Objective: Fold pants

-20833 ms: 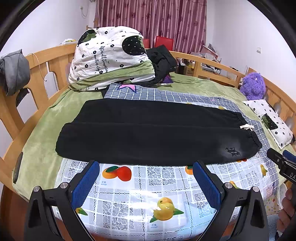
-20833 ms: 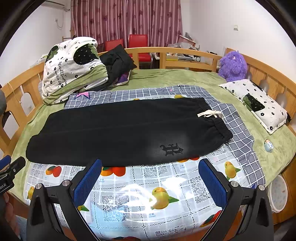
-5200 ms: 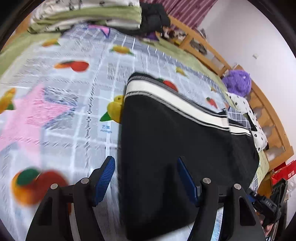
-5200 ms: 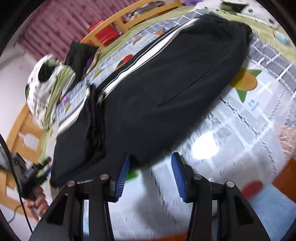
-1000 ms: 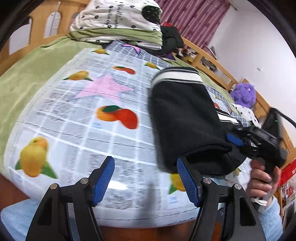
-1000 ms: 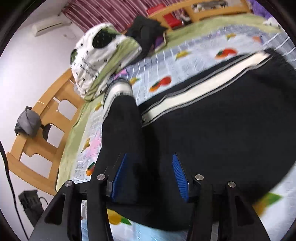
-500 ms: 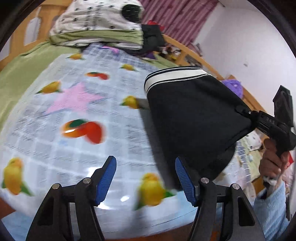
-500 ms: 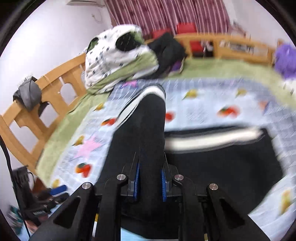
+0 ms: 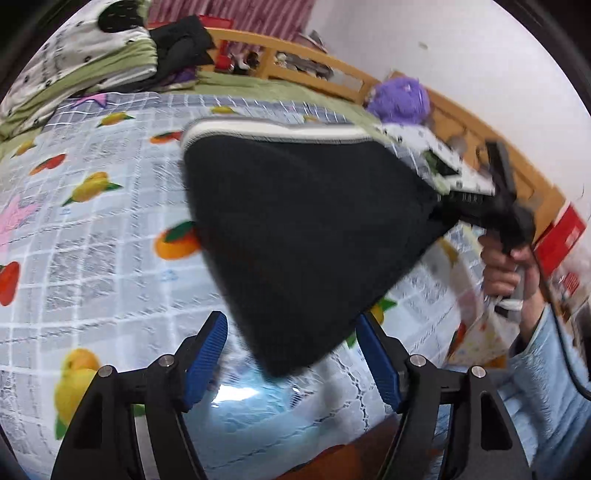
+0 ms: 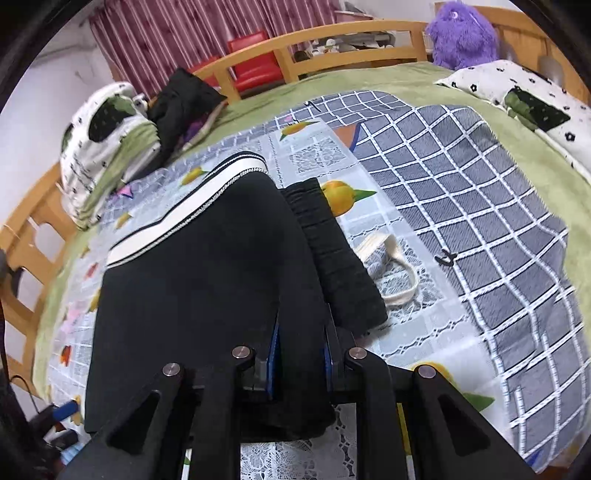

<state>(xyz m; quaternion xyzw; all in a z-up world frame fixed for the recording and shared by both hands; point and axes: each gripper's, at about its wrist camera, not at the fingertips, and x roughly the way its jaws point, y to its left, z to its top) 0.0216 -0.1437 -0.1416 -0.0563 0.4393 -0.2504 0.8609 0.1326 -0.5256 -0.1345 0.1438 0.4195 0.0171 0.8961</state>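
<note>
The right gripper [image 10: 300, 363] is clamped on a bunched fold of the black pants [image 10: 207, 280], its blue fingers [image 10: 274, 363] pressed narrow with cloth filling the gap between them. In the left wrist view the same gripper [image 9: 448, 205] appears at 3 o'clock, gripped by the person's right hand [image 9: 506, 266], and holds one corner of the pants [image 9: 306, 236] up off the bed so the cloth hangs in a dark sheet sloping down toward 6 o'clock. The white-striped edge [image 9: 273, 131] runs along the top of that sheet. The left gripper [image 9: 291, 354] stands wide open, holding nothing, with the hanging lower corner of the pants dipping between its fingers [image 9: 207, 350]. Beneath lies the fruit-print sheet [image 9: 92, 229] on the bed. In the right wrist view the ribbed waistband [image 10: 332, 258] lies at 1 o'clock of the fingers, a cream drawstring [image 10: 395, 273] trailing just beside it on the sheet. A purple plush toy [image 10: 461, 33] sits at the bed's far rail.
</note>
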